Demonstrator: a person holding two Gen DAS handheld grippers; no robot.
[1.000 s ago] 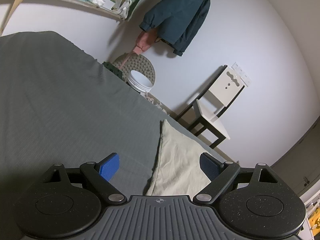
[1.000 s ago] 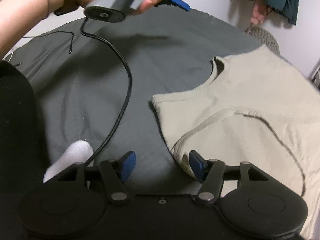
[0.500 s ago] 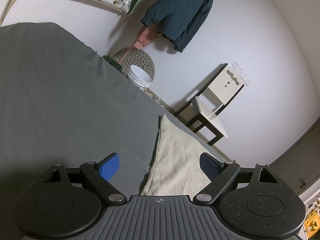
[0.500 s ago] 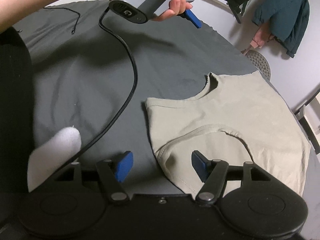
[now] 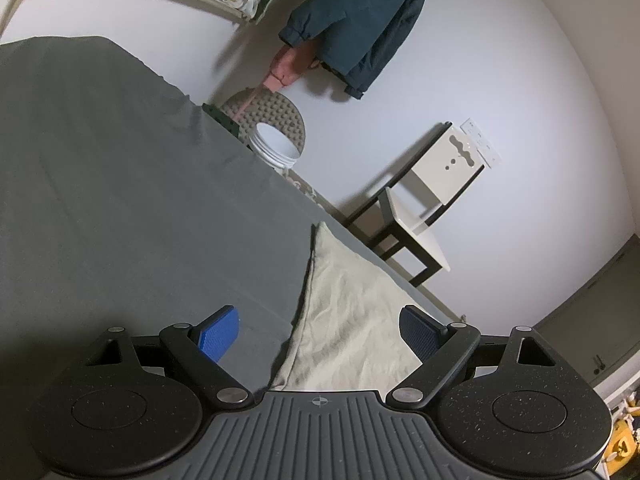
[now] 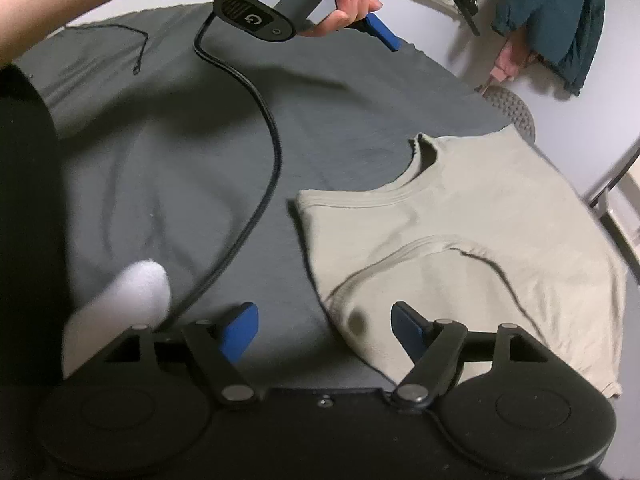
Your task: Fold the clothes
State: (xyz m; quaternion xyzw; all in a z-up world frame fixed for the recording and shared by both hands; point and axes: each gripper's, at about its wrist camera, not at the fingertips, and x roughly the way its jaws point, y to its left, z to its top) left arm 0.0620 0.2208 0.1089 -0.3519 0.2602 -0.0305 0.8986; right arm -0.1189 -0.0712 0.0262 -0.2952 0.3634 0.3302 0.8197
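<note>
Two hand-held grippers, ours: right hand-held gripper [image 6: 325, 326] just widened, empty, over beige shirt [image 6: 472, 232] armhole edge; left hand-held gripper [image 5: 316, 332] agape, empty, above hem. Shirt flat on grey bed [image 6: 200, 152]. Next, we judge: pinch edges, fold.

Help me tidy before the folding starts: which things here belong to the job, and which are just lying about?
For the job: beige shirt, flat on the grey sheet; left gripper and right gripper, both open.

Lying about: white sock, black cable, white chair, hanging dark jacket, white tub.
</note>
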